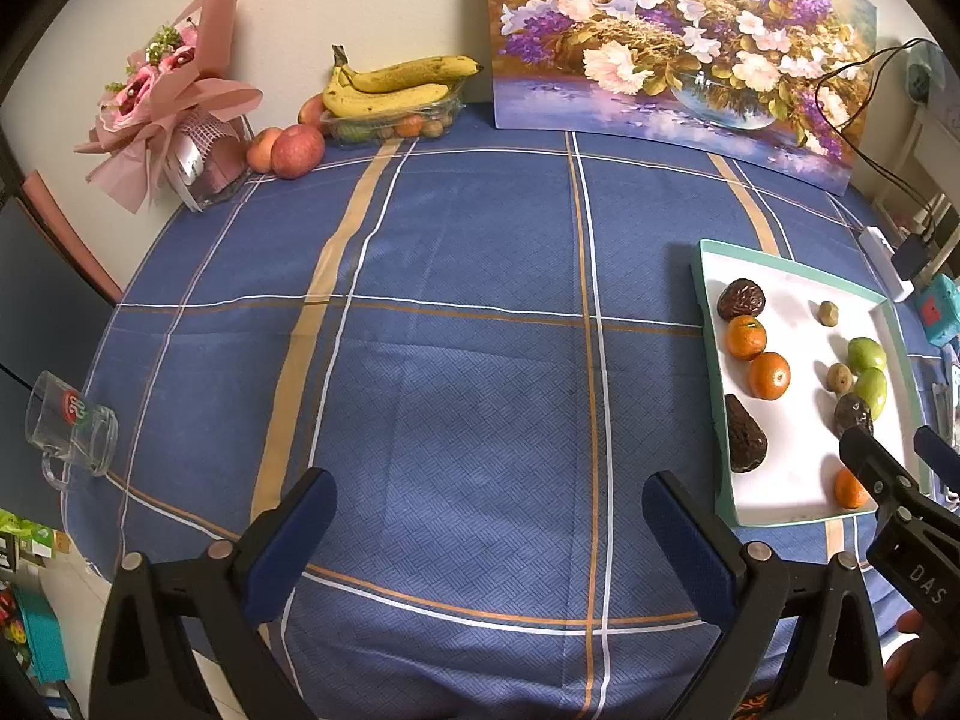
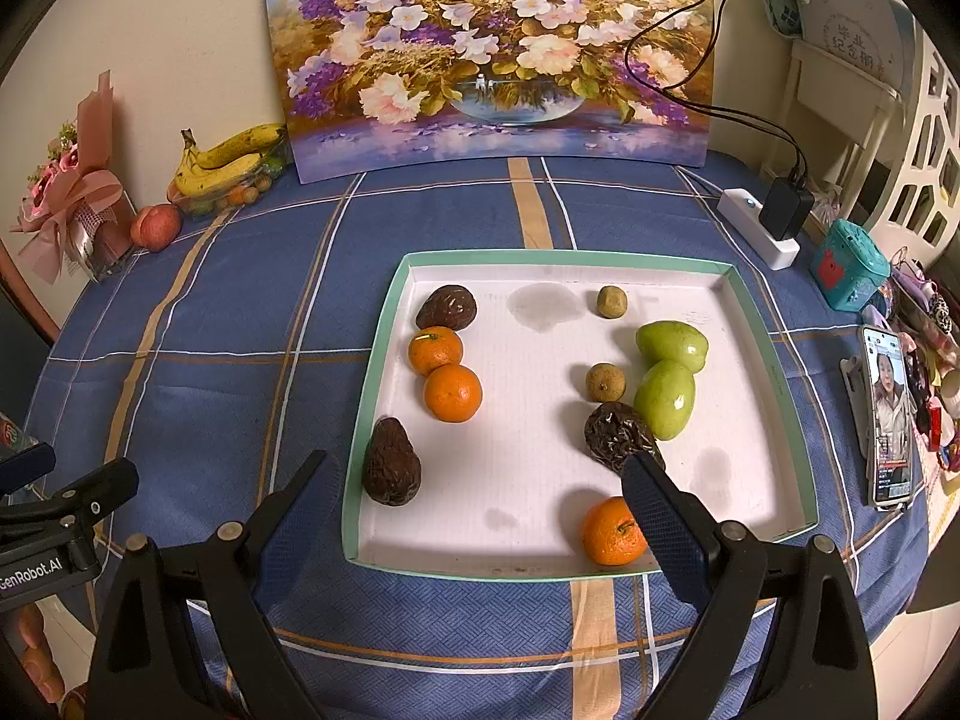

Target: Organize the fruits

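Note:
A white tray with a mint rim lies on the blue checked cloth. In it lie two oranges side by side at the left, a third orange near the front, three dark wrinkled fruits, two green fruits and two small brown round fruits. My right gripper is open over the tray's near edge, the third orange just inside its right finger. My left gripper is open over bare cloth, left of the tray. The right gripper shows at that view's right edge.
Bananas on a clear box of fruit and red apples sit at the back by a pink bouquet. A flower painting leans on the wall. A glass mug lies at the left; a phone and power strip at the right.

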`<move>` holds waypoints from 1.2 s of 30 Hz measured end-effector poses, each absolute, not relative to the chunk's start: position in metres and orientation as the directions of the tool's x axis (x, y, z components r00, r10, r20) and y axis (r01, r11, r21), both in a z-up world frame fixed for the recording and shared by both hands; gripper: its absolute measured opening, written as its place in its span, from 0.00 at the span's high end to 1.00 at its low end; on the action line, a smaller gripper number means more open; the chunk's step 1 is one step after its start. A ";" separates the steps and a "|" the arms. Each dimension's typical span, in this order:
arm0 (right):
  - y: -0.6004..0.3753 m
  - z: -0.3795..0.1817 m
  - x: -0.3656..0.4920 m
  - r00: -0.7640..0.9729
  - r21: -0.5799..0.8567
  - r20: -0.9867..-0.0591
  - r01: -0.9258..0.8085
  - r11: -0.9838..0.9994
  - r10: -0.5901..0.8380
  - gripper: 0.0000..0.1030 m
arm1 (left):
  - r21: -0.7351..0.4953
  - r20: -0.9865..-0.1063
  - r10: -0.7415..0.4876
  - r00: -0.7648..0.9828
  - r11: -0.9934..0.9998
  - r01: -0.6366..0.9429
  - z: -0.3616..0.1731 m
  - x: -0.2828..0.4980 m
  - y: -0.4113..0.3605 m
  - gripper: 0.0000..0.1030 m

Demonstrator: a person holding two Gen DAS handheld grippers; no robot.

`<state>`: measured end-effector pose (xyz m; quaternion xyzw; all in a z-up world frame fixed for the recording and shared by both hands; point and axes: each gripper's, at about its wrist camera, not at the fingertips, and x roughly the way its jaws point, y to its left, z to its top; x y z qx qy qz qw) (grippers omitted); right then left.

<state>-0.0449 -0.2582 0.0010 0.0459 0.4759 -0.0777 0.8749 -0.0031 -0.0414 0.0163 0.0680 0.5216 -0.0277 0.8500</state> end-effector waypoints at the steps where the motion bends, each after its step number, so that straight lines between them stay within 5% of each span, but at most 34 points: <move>1: -0.258 0.001 -0.045 0.535 0.006 -0.840 0.179 0.984 -0.092 0.08 | 0.087 -0.891 0.024 0.454 0.989 0.118 0.016 -0.003 -0.041 0.00; 36: -0.259 0.000 -0.044 0.530 0.000 -0.843 0.170 0.985 -0.092 0.08 | 0.084 -0.893 0.021 0.450 0.989 0.120 0.016 -0.003 -0.041 0.00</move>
